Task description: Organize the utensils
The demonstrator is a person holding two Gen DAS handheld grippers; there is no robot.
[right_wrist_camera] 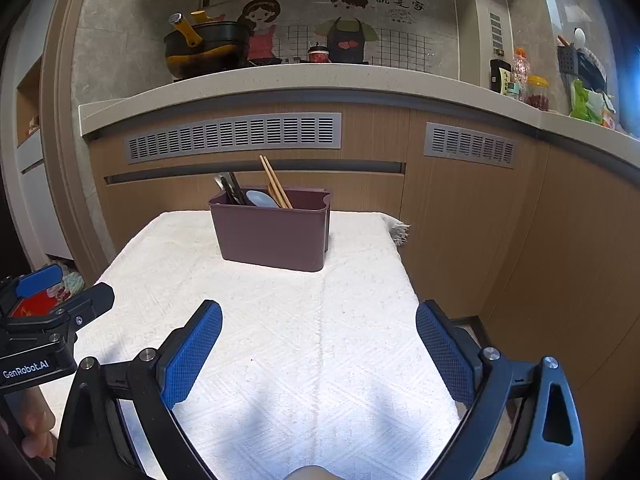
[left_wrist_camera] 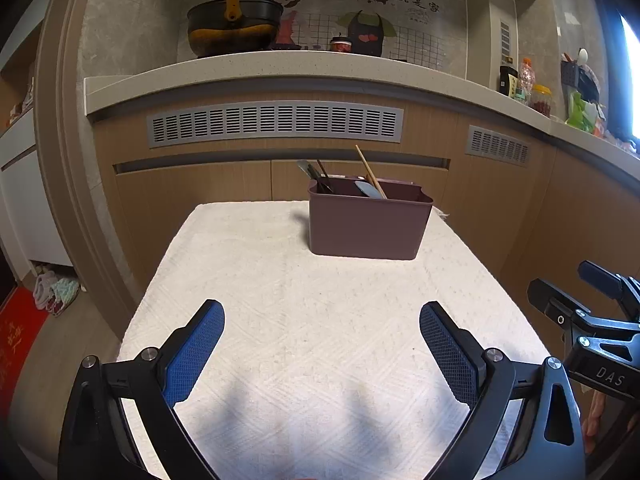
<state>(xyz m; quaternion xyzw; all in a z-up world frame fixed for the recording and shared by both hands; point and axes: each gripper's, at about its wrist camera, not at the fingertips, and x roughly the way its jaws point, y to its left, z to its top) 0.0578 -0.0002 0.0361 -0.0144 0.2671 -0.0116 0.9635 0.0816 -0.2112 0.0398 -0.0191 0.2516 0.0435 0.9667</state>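
A dark plum plastic utensil caddy (left_wrist_camera: 370, 224) stands upright on a white textured cloth (left_wrist_camera: 312, 320) that covers a small table, toward the far end of it and somewhat right of centre in the left wrist view. Inside the caddy, a pair of wooden chopsticks (left_wrist_camera: 370, 172) leans up and to the left out of the middle section, a pale blue spoon (left_wrist_camera: 369, 189) lies with its bowl just above the rim beside them, and a few dark-handled utensils (left_wrist_camera: 320, 176) stick up at the left end; whether those are forks, spoons or knives is hard to tell from here.

The left gripper (left_wrist_camera: 322, 344) hovers over the near part of the cloth with its blue-padded fingers spread wide apart and nothing between them. The right gripper (right_wrist_camera: 319, 344) is held the same way, jaws wide, empty, over the near right part of the cloth, well short of the caddy. Each gripper shows at the edge of the other's view, so the two sit side by side.

Beyond the table runs a wood-fronted kitchen counter (right_wrist_camera: 280, 80) with grey vent grilles (right_wrist_camera: 234, 136). On the counter at the far left sits a black wok (left_wrist_camera: 234, 24) with a yellow handle, and at the far right stand bottles and jars (right_wrist_camera: 520, 76). A cartoon couple sticker (left_wrist_camera: 320, 12) decorates the wall behind.
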